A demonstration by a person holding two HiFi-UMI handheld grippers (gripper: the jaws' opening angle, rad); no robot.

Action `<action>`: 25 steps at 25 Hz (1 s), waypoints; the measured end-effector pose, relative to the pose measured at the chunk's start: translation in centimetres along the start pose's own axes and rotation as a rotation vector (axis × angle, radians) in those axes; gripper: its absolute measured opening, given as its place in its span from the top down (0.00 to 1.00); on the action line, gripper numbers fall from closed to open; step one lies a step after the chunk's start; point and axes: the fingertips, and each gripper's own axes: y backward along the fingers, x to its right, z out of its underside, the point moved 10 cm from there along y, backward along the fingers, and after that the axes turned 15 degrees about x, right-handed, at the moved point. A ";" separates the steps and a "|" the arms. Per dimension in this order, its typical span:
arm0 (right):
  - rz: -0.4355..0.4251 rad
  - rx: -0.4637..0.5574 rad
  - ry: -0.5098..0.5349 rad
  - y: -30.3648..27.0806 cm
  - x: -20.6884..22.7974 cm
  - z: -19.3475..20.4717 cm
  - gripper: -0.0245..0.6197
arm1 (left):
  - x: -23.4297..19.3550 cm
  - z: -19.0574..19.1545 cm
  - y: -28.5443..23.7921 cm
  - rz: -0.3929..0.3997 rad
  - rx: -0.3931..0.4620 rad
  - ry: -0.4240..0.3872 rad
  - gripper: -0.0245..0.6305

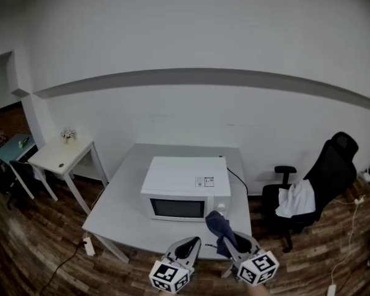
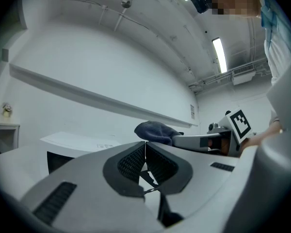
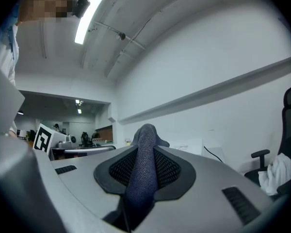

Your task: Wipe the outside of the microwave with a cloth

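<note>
Well off to the left of your left claw (image 1: pixel 190 246) stands a white side table (image 1: pixel 61 155); it plays no part here. The left claw is closed, pads together and nothing between them. It points level across the near edge of the grey table (image 1: pixel 111 214). The microwave (image 1: pixel 185 187) sits ahead of it and slightly to its left, dark door facing you, and it looks unwiped as yet.

Just to the right, your right claw (image 1: pixel 230 242) is clamped on the dark blue cloth (image 1: pixel 219 226). A fold runs between its pads and bunches up beyond the tips. That bunch is ahead of the claw, toward the microwave's right front corner. It seems short of the casing, though I can't tell for certain from above.

To wipe well:
- Lead with the bunched end, so that fabric and not the pads meets the casing.
- Press lightly and sweep in overlapping passes across the front, then the top and sides.
- Grip firmly, since a narrow fold like this could drag out of the pads under friction.
- Rest the closed left claw against the microwave's left side, so the box doesn't slide on the table.

Behind the microwave's right side a black cable (image 1: pixel 237 180) trails down, so go gently there. The office chair (image 1: pixel 333 165) is well to the right of the right claw, out of your way.
</note>
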 end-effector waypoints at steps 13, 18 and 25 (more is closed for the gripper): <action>0.158 -0.012 0.005 -10.0 0.6 1.6 0.80 | -11.0 -1.1 -4.5 0.090 -0.015 0.046 0.96; 0.239 -0.030 -0.010 -12.8 3.7 1.4 0.80 | -13.1 -0.5 -6.6 0.097 -0.028 0.088 0.96; 0.369 -0.053 0.004 -18.3 11.2 1.3 0.80 | -16.0 0.0 -12.1 0.132 -0.065 0.072 0.96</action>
